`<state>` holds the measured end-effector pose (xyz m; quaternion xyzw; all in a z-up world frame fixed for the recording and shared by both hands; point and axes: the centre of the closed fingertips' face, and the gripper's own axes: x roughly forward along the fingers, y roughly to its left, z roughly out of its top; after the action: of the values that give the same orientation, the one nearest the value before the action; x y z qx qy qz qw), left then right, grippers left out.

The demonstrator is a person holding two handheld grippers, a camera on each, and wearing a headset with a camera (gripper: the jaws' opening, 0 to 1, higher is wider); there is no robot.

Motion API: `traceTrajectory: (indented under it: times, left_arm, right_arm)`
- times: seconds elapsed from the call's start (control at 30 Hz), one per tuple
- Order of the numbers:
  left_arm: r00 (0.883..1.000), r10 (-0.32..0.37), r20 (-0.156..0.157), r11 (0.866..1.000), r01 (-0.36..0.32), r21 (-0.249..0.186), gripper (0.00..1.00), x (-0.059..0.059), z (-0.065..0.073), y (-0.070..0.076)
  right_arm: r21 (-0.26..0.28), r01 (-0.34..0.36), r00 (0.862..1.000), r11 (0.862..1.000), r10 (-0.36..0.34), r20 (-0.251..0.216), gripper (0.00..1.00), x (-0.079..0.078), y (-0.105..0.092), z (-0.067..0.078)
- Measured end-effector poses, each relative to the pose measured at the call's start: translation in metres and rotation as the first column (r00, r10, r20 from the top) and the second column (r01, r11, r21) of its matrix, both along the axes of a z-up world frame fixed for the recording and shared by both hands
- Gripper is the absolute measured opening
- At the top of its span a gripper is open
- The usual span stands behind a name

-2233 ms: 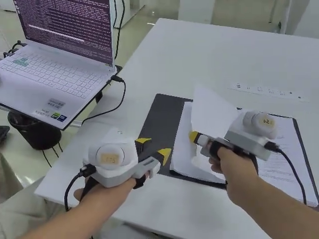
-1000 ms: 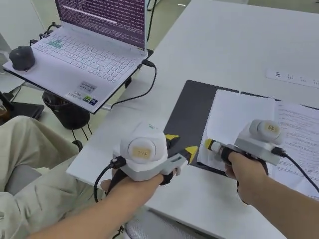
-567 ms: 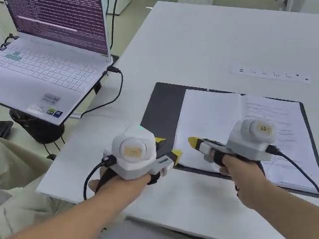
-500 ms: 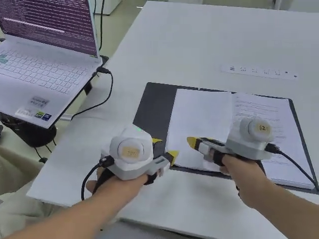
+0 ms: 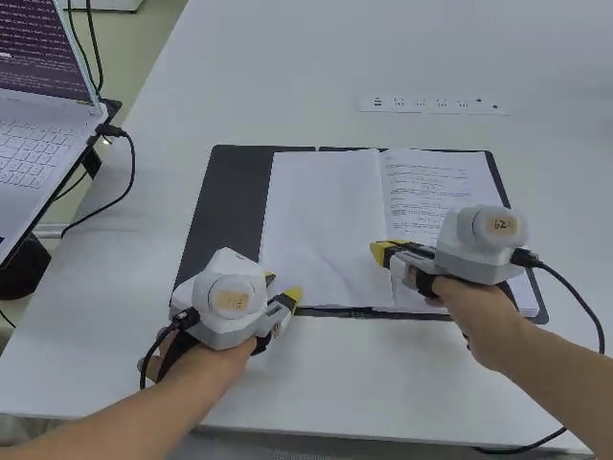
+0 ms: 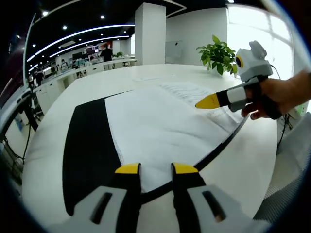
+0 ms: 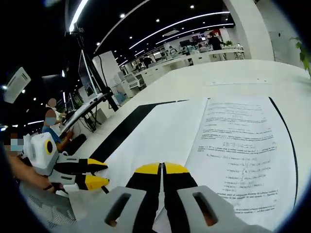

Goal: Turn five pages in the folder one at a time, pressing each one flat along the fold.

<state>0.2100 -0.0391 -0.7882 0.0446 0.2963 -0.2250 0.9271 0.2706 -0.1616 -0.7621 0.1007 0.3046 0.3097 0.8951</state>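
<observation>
1. The turned page [image 5: 321, 220] lies blank side up on the left half of the folder [image 5: 230, 211], in the centre of the head view. A couple of seconds ago it stood lifted in the air, pinched by the right gripper [image 5: 381, 251].
2. That gripper has let the sheet go. In its own view its jaws are pressed together with nothing between them. The yellow tips sit low over the lower end of the fold [image 5: 376, 201], just where the blank sheet meets the printed page [image 5: 431, 187]. Whether they touch the paper cannot be told.
3. The left gripper [image 5: 280, 287] hovers at the folder's lower left corner, its jaws slightly parted and gripping nothing. In the left gripper view they frame the near edge of the black cover.
4. The folder has not shifted on the white table [image 5: 287, 57]; the change of framing is the headset moving.
5. Judgement: this page's turn is done, and the step in hand is pressing it flat along the fold. How many of the five pages are done cannot be told.
</observation>
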Motion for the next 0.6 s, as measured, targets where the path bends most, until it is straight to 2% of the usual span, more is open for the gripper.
traceTrajectory:
  times: [0.13,0.2,0.27,0.37,0.6]
  left_arm:
    - [1.0,0.008,0.024,1.0,-0.008,-0.004,0.24,-0.002,-0.001,0.0]
    - [0.999,0.005,0.038,1.0,-0.005,0.01,0.24,-0.002,-0.001,0.0]
    - [0.999,0.016,0.037,1.0,-0.016,-0.002,0.24,-0.001,-0.001,0.001]
    - [0.999,0.017,0.039,1.0,-0.017,-0.003,0.24,-0.001,-0.001,0.001]
    - [0.999,0.02,0.049,1.0,-0.02,-0.01,0.24,0.0,-0.003,0.002]
  right_arm:
    - [0.017,0.009,1.0,1.0,-0.009,0.012,0.0,0.01,0.001,0.005]
    - [0.016,0.005,1.0,1.0,-0.006,0.026,0.0,0.017,0.003,0.006]
    - [0.013,0.002,0.999,1.0,-0.003,0.039,0.0,0.025,0.004,0.007]
    - [0.027,0.007,1.0,1.0,-0.008,0.03,0.0,0.037,0.006,0.006]
    - [0.02,0.022,0.999,1.0,-0.023,0.044,0.0,0.063,0.006,0.0]
